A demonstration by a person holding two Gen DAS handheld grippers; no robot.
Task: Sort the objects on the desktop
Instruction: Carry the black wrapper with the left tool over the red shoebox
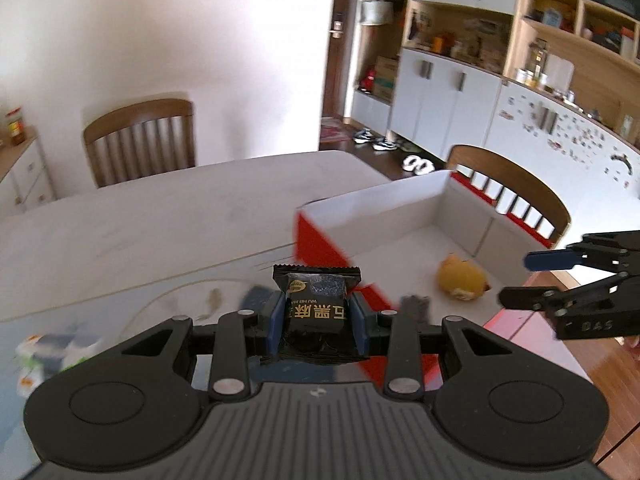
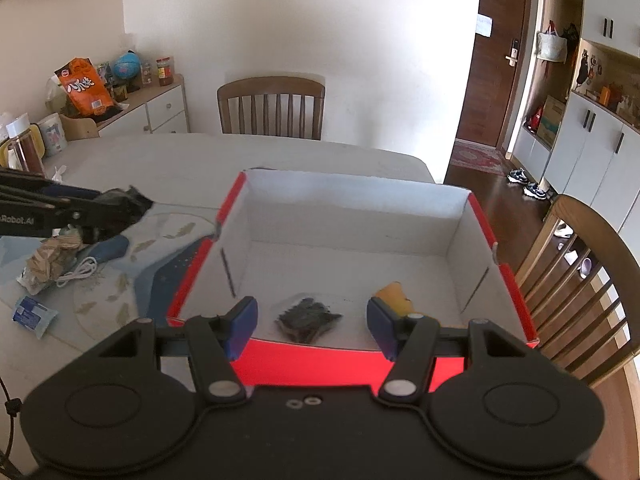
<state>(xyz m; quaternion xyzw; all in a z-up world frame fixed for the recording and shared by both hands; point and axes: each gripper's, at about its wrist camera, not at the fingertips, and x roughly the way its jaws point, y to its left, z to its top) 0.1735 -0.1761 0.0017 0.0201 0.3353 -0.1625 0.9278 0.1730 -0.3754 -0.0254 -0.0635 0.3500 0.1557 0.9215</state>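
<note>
The left gripper grasps a black snack packet lettered "WU HEI", at nine o'clock of the red box. The right gripper hangs released over the box, beside an orange bag on the sideboard.

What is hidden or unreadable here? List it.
- Yellow rounded object in the red-and-white cardboard box: right wrist view, partly behind a finger of the right hand-held gripper.
- Small dark grey item in the box: left wrist view, motion-blurred.
- Black snack packet: its lower end sits behind the left hand-held gripper.
</note>
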